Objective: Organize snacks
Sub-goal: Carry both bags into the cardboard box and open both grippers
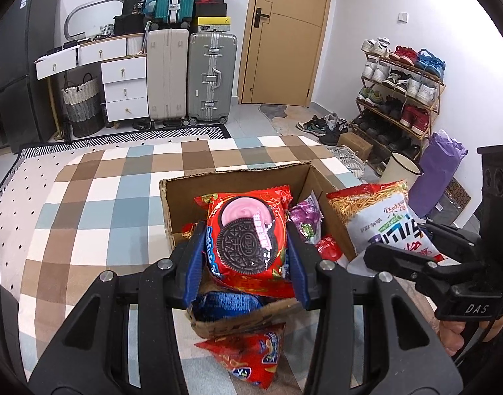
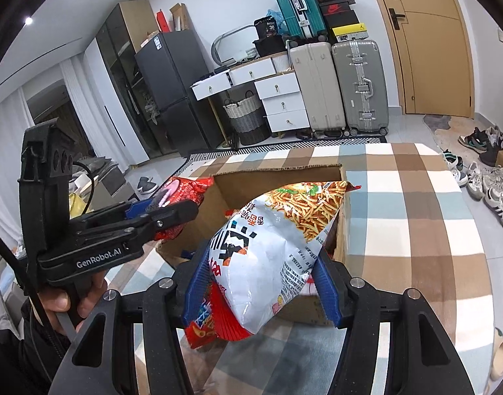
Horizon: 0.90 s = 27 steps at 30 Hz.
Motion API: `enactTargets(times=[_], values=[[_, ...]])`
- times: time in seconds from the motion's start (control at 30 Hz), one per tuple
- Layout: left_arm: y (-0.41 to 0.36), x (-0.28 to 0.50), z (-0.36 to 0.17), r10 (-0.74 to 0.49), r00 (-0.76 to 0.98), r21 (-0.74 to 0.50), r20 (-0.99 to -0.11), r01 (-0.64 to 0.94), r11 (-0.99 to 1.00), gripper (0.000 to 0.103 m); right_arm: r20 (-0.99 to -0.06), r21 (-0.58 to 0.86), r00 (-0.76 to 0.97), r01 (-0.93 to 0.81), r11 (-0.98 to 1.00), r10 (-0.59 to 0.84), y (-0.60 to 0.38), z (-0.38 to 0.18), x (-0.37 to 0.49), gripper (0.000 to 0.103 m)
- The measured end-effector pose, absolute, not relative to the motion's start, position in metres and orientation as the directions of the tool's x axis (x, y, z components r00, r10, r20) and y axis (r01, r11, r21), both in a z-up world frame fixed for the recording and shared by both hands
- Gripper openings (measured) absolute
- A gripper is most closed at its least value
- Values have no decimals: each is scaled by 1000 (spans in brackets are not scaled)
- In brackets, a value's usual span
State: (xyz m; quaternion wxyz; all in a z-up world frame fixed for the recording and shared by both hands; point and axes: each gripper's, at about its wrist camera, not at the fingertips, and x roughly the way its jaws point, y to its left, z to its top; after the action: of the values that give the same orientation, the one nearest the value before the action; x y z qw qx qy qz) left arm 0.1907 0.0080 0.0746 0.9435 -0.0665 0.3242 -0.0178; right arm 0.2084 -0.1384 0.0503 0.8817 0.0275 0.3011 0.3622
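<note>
**Both grippers loaded at the box**

The left gripper [image 1: 246, 253] has its jaws clamped on the Oreo packet [image 1: 248, 237], over the cardboard box [image 1: 238, 177]. The right gripper [image 2: 259, 283] holds the noodle-snack bag [image 2: 277, 247] (tilted) above the box's near corner. Judged step: placing. Next: lower, then release inside.

- Cardboard box [image 1: 238, 181] sits on the checked worktop [image 1: 96, 197].
- Oreo pack [image 1: 248, 240] held over the box, in left gripper [image 1: 246, 263].
- Noodle-snack bag [image 2: 277, 240] in right gripper [image 2: 261, 283], at the box's right wall.
- Another snack packet [image 1: 251, 358] lies on the worktop, just before the box.
- Suitcases [image 1: 192, 75] stand behind, on the floor.
</note>
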Motion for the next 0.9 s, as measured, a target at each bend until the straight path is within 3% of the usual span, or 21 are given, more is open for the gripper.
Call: enactTargets(times=[0.9], values=[[11, 246, 36, -51, 737, -130, -674, -50, 990, 42, -553, 201, 538, -655, 728, 636, -104, 35, 269, 59]])
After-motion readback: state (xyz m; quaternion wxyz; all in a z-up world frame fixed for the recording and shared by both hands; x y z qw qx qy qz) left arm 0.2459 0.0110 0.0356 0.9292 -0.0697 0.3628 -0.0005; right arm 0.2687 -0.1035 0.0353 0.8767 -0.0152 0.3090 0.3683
